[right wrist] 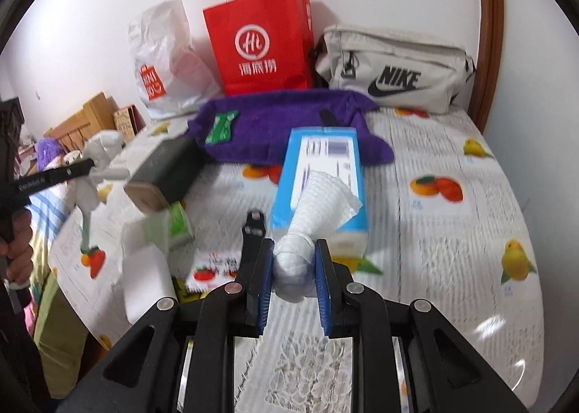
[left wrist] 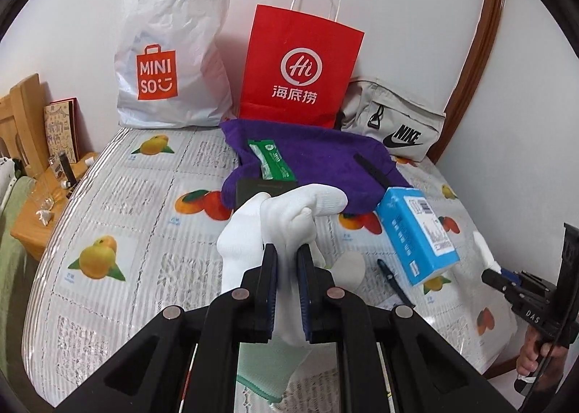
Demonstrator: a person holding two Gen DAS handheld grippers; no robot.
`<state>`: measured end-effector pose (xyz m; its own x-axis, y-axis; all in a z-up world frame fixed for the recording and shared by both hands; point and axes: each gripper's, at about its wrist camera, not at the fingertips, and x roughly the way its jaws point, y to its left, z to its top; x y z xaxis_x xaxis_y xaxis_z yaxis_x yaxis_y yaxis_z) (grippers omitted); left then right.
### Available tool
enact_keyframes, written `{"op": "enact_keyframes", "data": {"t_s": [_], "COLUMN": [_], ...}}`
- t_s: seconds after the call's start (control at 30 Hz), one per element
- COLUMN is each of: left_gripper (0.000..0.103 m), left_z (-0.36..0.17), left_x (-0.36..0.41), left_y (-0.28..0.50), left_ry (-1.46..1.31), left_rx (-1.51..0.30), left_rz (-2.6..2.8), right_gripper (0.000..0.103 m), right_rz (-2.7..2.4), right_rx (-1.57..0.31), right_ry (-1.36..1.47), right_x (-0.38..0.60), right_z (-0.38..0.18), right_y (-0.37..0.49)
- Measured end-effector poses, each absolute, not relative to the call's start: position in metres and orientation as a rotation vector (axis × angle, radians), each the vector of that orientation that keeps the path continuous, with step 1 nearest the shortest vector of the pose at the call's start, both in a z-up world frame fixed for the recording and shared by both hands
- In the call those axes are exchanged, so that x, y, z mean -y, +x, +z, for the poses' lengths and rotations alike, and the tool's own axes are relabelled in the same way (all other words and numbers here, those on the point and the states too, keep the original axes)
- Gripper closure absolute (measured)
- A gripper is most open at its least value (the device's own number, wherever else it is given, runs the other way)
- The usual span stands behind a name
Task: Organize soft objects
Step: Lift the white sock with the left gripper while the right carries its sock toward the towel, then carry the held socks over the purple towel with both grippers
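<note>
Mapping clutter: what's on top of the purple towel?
On the purple towel: a green packet and a black strip. The blue tissue box hides its near corner.

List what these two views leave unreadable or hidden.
- Left wrist view: the lower white sock is hidden behind the left gripper.
- Right wrist view: motion blur smears the blue tissue box label.
- Right wrist view: the right gripper covers the white tissue bottom.

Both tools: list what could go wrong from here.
1. The white sock is pinched at one bunched spot by the left tool; its loose ends could slip free.
2. The right tool grips a tissue coming from the blue tissue pack; pulling could tear it or drag the pack.
</note>
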<state>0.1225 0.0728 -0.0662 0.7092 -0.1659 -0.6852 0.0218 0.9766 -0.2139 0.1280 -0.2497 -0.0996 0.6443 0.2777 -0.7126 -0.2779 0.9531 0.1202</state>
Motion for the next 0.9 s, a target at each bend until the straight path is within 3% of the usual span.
{"op": "enact_keyframes", "data": {"t_s": [0.37,0.9], "left_gripper": [0.092,0.092], "left_z": [-0.043,-0.034], "left_x": [-0.066,-0.057], "left_y": [0.155,0.243], "left_ry": [-0.198,-0.188], "left_rx": [-0.758,-0.759], "left_rz": [-0.109,-0.106], "right_gripper": [0.081,0.081], "right_rz": [0.356,0.396], "right_rx": [-0.748,-0.745], "right_ry": [0.013,0.014], "right_x": [0.241,0.223], "right_z": [-0.062,-0.056], "right_y": [0.168,0.267]}}
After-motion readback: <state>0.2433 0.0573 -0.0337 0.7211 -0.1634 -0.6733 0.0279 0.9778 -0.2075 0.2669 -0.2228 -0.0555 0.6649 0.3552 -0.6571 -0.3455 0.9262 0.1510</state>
